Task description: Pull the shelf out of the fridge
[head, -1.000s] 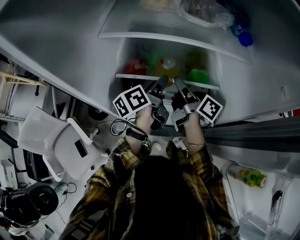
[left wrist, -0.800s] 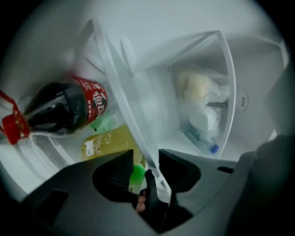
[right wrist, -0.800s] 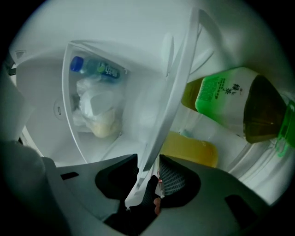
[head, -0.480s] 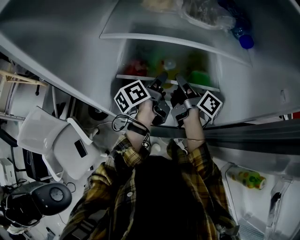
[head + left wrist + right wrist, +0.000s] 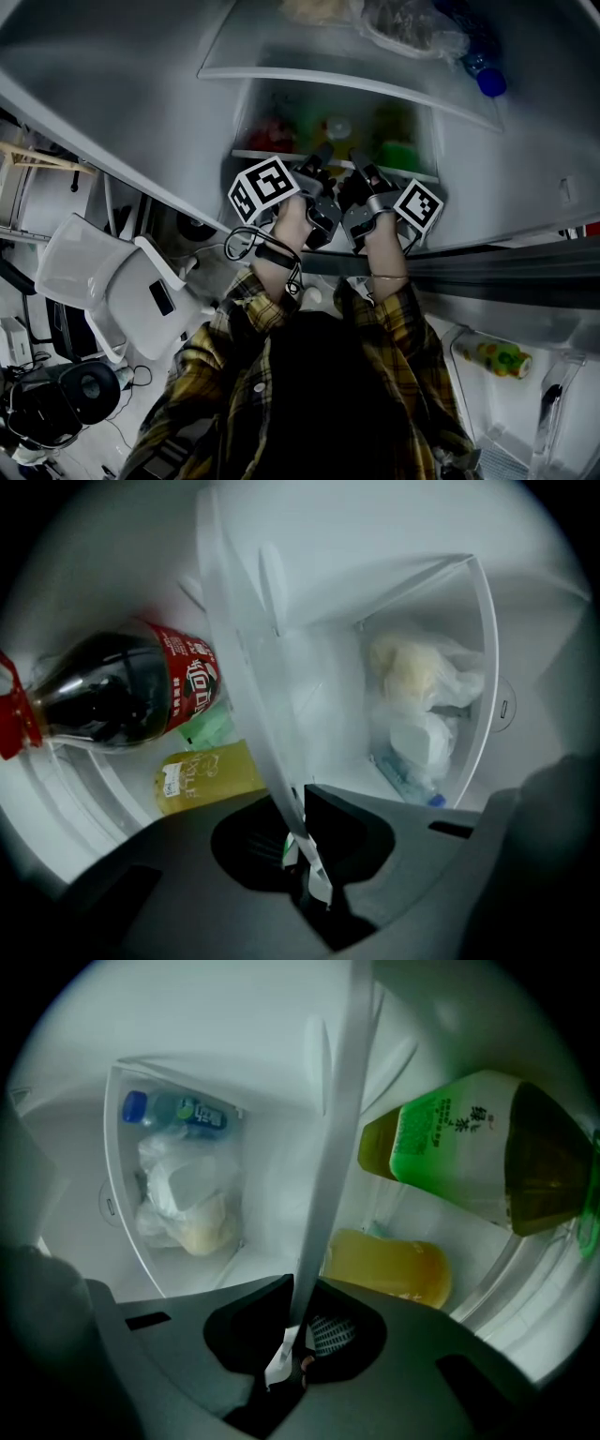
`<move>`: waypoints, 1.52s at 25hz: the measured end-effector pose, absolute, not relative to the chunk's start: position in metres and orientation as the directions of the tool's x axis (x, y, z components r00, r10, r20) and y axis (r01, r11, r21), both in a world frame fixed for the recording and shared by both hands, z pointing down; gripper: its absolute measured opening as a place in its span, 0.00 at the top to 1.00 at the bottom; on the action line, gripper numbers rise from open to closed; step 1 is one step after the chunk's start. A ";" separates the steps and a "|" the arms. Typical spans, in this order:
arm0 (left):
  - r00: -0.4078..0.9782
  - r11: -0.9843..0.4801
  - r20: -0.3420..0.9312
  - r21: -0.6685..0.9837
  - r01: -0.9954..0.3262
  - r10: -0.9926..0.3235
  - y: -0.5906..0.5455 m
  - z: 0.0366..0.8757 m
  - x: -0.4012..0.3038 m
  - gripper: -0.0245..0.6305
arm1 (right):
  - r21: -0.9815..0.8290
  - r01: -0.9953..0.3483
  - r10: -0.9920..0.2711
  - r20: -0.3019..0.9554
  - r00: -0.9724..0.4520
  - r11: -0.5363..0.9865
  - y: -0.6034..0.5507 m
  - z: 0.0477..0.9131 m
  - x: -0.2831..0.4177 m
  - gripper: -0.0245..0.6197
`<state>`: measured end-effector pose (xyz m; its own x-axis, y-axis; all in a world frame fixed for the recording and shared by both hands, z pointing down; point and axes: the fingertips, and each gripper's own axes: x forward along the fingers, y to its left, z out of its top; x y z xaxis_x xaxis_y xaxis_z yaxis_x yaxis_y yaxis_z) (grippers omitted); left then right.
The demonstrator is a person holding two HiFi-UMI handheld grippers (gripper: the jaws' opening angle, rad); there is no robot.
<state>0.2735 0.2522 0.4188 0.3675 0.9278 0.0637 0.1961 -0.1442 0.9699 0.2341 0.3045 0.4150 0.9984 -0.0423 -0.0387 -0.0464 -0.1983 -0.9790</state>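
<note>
- In the head view, you stood at the open fridge [image 5: 141,75] with both arms stretched towards the shelf [image 5: 267,153]. It was the lower of the two shelves in sight. It sat inside the fridge with its front edge facing you, and red, yellow and green things showed dimly behind it.
- Your left gripper [image 5: 321,161] and right gripper [image 5: 361,165] lay side by side at the middle of that front edge, both pointing level.
- A white chair [image 5: 112,281] stood to your left, and a door bottle [image 5: 494,354] lay in the rack at lower right.
- In the left gripper view, the jaws of the left gripper [image 5: 305,855] had just been closing and were clenched on the pale front edge of the shelf [image 5: 244,667]. The edge ran up and away from between them. A cola bottle [image 5: 122,691] with a red label lay to the left of the edge, and a yellow bottle [image 5: 206,775] lay below the cola bottle.
- In the right gripper view, the jaws of the right gripper [image 5: 295,1344] had likewise just been closing and were grasping the same shelf [image 5: 333,1147] by its edge. A green tea bottle [image 5: 469,1147] lay to the right of the edge, with the yellow bottle [image 5: 389,1265] under it. A white bag [image 5: 183,1204] sat in the compartment to the left.
</note>
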 end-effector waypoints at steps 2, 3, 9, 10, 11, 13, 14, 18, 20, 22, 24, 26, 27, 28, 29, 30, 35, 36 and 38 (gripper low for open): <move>0.368 -0.131 0.056 0.975 0.182 0.928 0.253 0.419 0.273 0.90 | -0.983 -0.051 -0.037 -0.045 0.998 -0.174 0.305 0.416 0.234 0.89; 0.369 -0.123 0.052 0.977 0.172 0.928 0.253 0.419 0.273 0.91 | -0.985 -0.050 -0.034 -0.045 0.998 -0.166 0.305 0.416 0.234 0.89; 0.374 -0.116 0.051 0.982 0.152 0.926 0.254 0.421 0.274 0.92 | -0.989 -0.048 -0.030 -0.044 0.999 -0.138 0.306 0.418 0.234 0.90; 0.376 -0.115 0.051 0.982 0.150 0.925 0.254 0.421 0.274 0.92 | -0.990 -0.047 -0.030 -0.043 0.999 -0.135 0.307 0.418 0.234 0.90; 0.377 -0.114 0.051 0.983 0.147 0.925 0.254 0.422 0.274 0.92 | -0.990 -0.047 -0.031 -0.043 0.999 -0.131 0.307 0.419 0.234 0.90; 0.378 -0.115 0.053 0.983 0.143 0.924 0.254 0.423 0.273 0.92 | -0.991 -0.043 -0.031 -0.039 0.999 -0.128 0.306 0.420 0.233 0.91; 0.377 -0.116 0.054 0.983 0.143 0.924 0.254 0.423 0.273 0.92 | -0.991 -0.041 -0.031 -0.037 0.999 -0.128 0.306 0.420 0.233 0.91; 0.378 -0.122 0.056 0.981 0.153 0.924 0.254 0.424 0.274 0.92 | -0.990 -0.038 -0.036 -0.034 0.999 -0.134 0.307 0.422 0.234 0.91; 0.380 -0.125 0.055 0.979 0.160 0.923 0.253 0.423 0.275 0.92 | -0.990 -0.042 -0.041 -0.037 0.999 -0.136 0.306 0.422 0.235 0.91; 0.380 -0.127 0.055 0.978 0.167 0.923 0.253 0.423 0.275 0.92 | -0.990 -0.043 -0.043 -0.037 0.998 -0.136 0.306 0.421 0.235 0.91; 0.380 -0.131 0.056 0.976 0.173 0.923 0.253 0.423 0.274 0.92 | -0.990 -0.043 -0.044 -0.037 0.998 -0.132 0.306 0.422 0.235 0.91; 0.379 -0.136 0.060 0.975 0.178 0.923 0.252 0.424 0.274 0.92 | -0.991 -0.043 -0.045 -0.037 0.998 -0.128 0.305 0.423 0.235 0.91; 0.379 -0.138 0.061 0.974 0.178 0.923 0.252 0.425 0.273 0.92 | -0.991 -0.043 -0.045 -0.038 0.998 -0.126 0.304 0.423 0.234 0.91; 0.379 -0.140 0.063 0.974 0.178 0.923 0.252 0.426 0.273 0.92 | -0.991 -0.043 -0.046 -0.037 0.998 -0.126 0.304 0.424 0.234 0.91; 0.378 -0.141 0.065 0.974 0.177 0.923 0.251 0.427 0.272 0.92 | -0.991 -0.041 -0.046 -0.035 0.998 -0.127 0.304 0.426 0.233 0.91; 0.379 -0.143 0.066 0.974 0.177 0.923 0.251 0.428 0.272 0.92 | -0.991 -0.039 -0.047 -0.033 0.998 -0.129 0.304 0.427 0.233 0.91; 0.383 -0.148 0.072 0.973 0.175 0.921 0.248 0.429 0.270 0.92 | -0.990 -0.033 -0.058 -0.025 0.998 -0.138 0.301 0.428 0.231 0.91; 0.383 -0.149 0.072 0.973 0.174 0.921 0.248 0.430 0.269 0.92 | -0.990 -0.032 -0.060 -0.024 0.998 -0.140 0.301 0.428 0.231 0.91; 0.385 -0.150 0.074 0.974 0.172 0.920 0.246 0.430 0.268 0.92 | -0.989 -0.031 -0.064 -0.022 0.998 -0.144 0.299 0.428 0.230 0.91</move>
